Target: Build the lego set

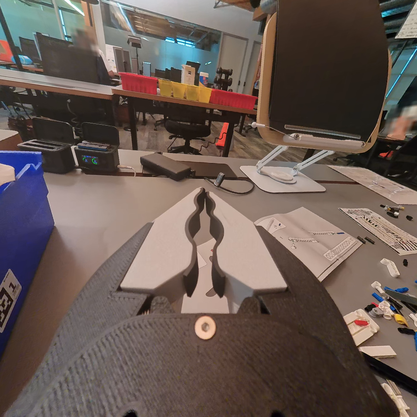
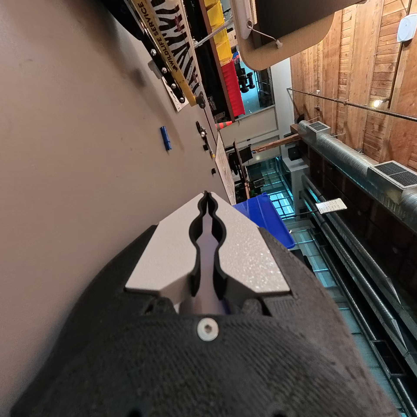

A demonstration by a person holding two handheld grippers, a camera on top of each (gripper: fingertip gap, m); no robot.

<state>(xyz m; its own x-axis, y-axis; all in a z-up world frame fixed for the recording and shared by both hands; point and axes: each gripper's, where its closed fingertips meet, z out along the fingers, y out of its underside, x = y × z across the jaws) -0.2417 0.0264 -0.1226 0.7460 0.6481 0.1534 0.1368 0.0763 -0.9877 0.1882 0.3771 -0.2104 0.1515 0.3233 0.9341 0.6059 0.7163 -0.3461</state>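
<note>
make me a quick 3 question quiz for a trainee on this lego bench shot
1. True or false: the left gripper holds a brick.
2. In the left wrist view, where does the open instruction booklet lie relative to that gripper? A) to its left B) to its right C) under the blue bin
3. In the right wrist view, what colour is the lone pin lying on the table ahead of the right gripper?

Key
1. False: its jaws are shut with nothing between the tips.
2. B
3. Blue
</note>
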